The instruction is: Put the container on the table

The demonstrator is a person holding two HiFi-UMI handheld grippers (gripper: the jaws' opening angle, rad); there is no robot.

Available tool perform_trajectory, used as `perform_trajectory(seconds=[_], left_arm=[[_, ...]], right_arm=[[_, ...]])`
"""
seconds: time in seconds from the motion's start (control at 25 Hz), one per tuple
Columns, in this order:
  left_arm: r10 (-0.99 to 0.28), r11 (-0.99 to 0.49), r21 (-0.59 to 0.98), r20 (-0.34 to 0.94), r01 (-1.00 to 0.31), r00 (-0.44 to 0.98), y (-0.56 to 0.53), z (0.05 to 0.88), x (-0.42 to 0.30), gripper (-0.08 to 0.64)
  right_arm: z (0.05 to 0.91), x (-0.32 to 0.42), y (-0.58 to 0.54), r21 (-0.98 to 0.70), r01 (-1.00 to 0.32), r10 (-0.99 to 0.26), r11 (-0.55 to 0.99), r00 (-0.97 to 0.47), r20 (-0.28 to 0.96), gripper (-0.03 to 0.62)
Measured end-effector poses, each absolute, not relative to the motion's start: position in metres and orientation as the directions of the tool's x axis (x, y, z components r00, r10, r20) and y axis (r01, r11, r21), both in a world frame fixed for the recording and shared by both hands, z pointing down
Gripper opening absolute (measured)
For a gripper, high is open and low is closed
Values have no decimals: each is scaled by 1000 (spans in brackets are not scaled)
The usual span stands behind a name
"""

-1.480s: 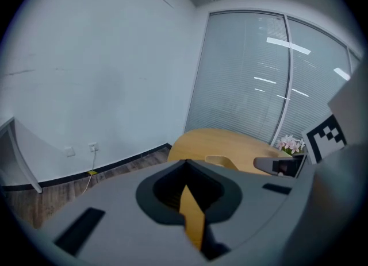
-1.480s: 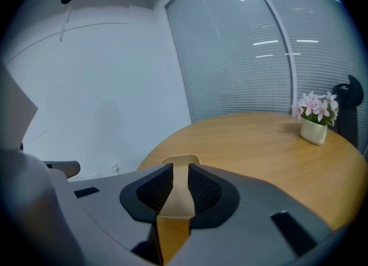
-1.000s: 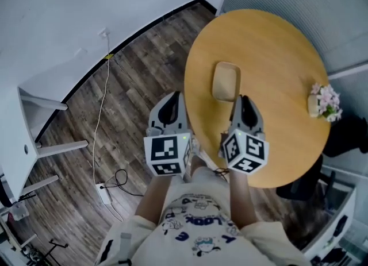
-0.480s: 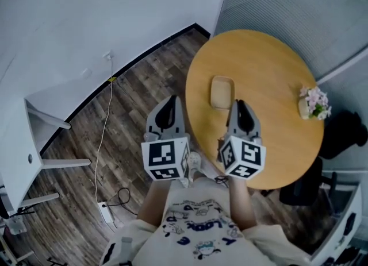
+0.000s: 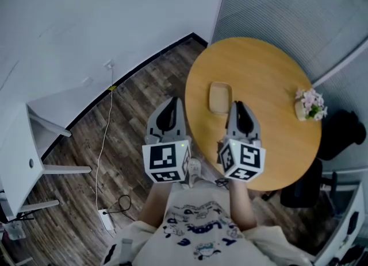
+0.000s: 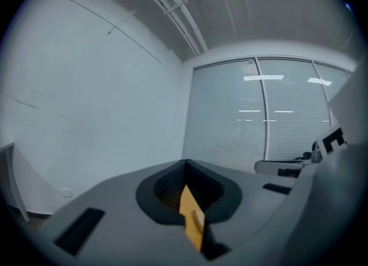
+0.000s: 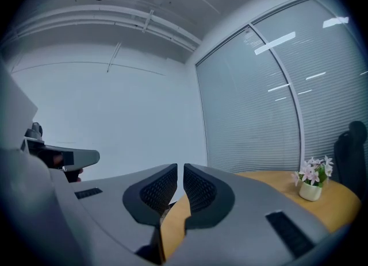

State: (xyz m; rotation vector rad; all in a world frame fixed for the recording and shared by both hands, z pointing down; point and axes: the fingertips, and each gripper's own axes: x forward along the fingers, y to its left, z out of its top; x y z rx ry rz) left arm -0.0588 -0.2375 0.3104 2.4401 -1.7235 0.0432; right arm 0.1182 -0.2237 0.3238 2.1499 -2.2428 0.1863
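Observation:
A shallow beige container (image 5: pixel 220 97) lies on the round wooden table (image 5: pixel 270 69), left of its middle. Nothing touches it. My left gripper (image 5: pixel 172 104) is held in front of the person's body, over the floor just left of the table's edge, with its jaws shut and empty. My right gripper (image 5: pixel 238 107) hangs over the table's near part, just right of and nearer than the container, jaws together with only a thin slit and nothing in them. Both gripper views look up at walls and blinds; the left gripper (image 6: pixel 185 170) and right gripper (image 7: pixel 180 170) show no container.
A small pot of pink flowers (image 5: pixel 307 105) stands at the table's right edge, also in the right gripper view (image 7: pixel 311 181). A dark chair (image 5: pixel 345 130) sits beyond it. On the wooden floor lie a white cable (image 5: pixel 106 121) and power strip (image 5: pixel 107 219); a white desk (image 5: pixel 23 155) stands at left.
The head view has pulled back, so the table and container look smaller and lower in the picture. Both grippers stay shut and in much the same place before the body.

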Motion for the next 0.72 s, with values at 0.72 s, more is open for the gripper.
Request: perform_trajectory(seconds=[0.72], left_arm=[[-932,-341,97,96,-935,350,-235,302,-50,3]], right_arm=[[320,126,-220,-61,-998,-994,34,-40,101,35]])
